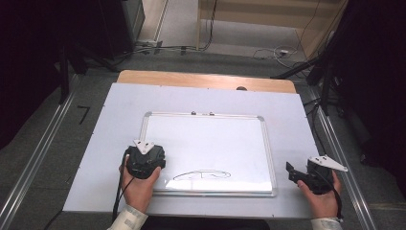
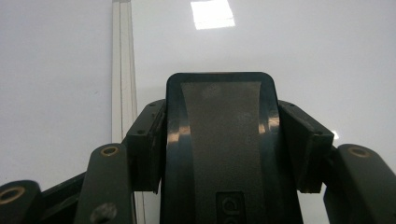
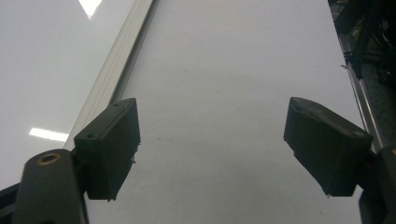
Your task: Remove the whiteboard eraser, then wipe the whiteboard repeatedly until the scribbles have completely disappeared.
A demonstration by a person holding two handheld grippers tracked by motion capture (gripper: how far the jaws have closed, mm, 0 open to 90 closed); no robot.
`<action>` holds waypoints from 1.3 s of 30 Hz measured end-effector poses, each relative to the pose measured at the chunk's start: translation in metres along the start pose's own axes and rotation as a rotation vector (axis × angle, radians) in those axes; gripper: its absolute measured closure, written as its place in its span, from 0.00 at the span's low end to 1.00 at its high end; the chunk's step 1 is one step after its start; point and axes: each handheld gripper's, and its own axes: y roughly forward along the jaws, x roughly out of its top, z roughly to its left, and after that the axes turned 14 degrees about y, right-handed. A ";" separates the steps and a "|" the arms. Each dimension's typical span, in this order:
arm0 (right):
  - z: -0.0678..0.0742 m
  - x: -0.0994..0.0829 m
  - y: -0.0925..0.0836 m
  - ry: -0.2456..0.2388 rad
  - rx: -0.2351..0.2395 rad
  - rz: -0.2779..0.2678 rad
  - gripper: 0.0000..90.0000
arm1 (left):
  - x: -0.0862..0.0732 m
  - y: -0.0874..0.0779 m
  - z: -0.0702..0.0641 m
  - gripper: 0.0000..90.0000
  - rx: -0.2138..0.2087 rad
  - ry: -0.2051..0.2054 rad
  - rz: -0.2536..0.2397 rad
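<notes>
Black eraser (image 2: 219, 154) upright on whiteboard (image 1: 210, 139).

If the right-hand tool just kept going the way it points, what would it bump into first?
Probably nothing soon: the right tool, jaws open, looks along the bare white table cover, with the whiteboard frame off to its left. Depth is unclear.

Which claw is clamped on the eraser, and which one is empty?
The left claw, over the whiteboard, grips the black eraser. The right claw, off the board's right edge, is open and empty.
</notes>
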 end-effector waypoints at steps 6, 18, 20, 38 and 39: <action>0.000 0.000 0.000 -0.003 0.001 0.001 0.19 | 0.000 -0.001 0.000 0.45 -0.007 -0.006 -0.002; 0.000 0.000 0.001 -0.002 -0.001 0.002 0.19 | 0.003 0.000 -0.003 0.45 -0.049 0.006 -0.009; 0.000 0.000 0.001 -0.002 -0.002 0.003 0.19 | 0.003 0.000 -0.005 0.45 -0.060 0.010 -0.015; 0.000 0.000 0.002 0.000 -0.012 0.004 0.19 | 0.010 0.013 -0.018 0.45 -0.134 0.079 -0.045; 0.000 0.000 0.002 0.000 -0.012 0.004 0.19 | 0.010 0.013 -0.018 0.45 -0.134 0.079 -0.045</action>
